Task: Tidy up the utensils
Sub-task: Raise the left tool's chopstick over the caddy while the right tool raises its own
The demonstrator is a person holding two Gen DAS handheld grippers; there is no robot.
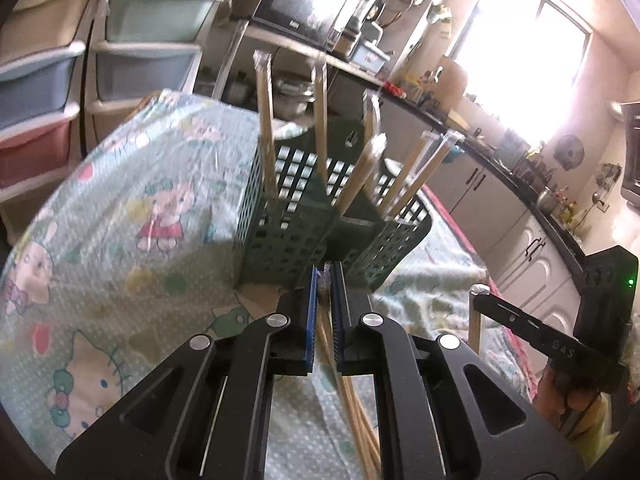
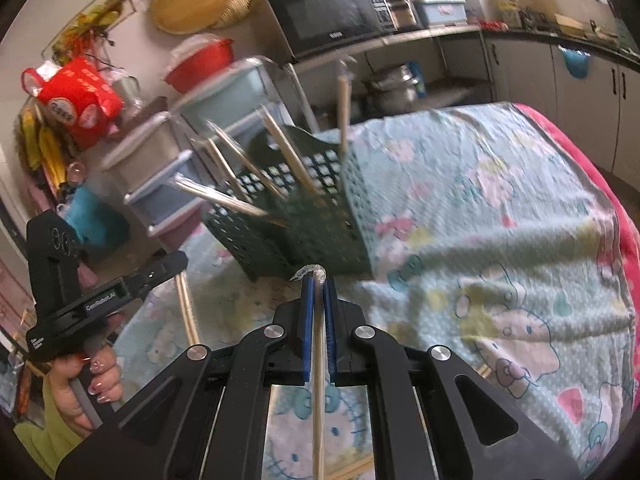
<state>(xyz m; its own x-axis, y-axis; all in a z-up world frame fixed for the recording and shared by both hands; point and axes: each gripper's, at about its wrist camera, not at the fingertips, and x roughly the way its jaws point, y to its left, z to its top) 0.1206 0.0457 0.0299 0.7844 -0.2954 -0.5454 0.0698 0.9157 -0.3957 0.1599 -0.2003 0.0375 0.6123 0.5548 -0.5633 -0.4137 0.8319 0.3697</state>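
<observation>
A dark green perforated basket (image 1: 288, 240) (image 2: 320, 232) stands on the table with several plastic-wrapped wooden chopsticks (image 1: 266, 120) (image 2: 280, 148) leaning upright in it. My left gripper (image 1: 326, 276) is just in front of the basket, shut on a wrapped pair of chopsticks (image 1: 348, 404) that hangs down between its blue pads. My right gripper (image 2: 316, 284) is also close in front of the basket, shut on another wrapped chopstick pair (image 2: 319, 380). Each gripper shows in the other's view: the right gripper (image 1: 480, 292) at the right edge, the left gripper (image 2: 178, 260) at the left with its stick hanging.
A cartoon-print cloth (image 1: 120, 200) (image 2: 480, 200) covers the table, with a pink border (image 2: 600, 184) at the right. Plastic drawer towers (image 1: 40, 100) (image 2: 160, 160) stand behind the table. A microwave (image 1: 304, 4) (image 2: 328, 12) sits on a shelf, with kitchen cabinets (image 1: 500, 208) beyond.
</observation>
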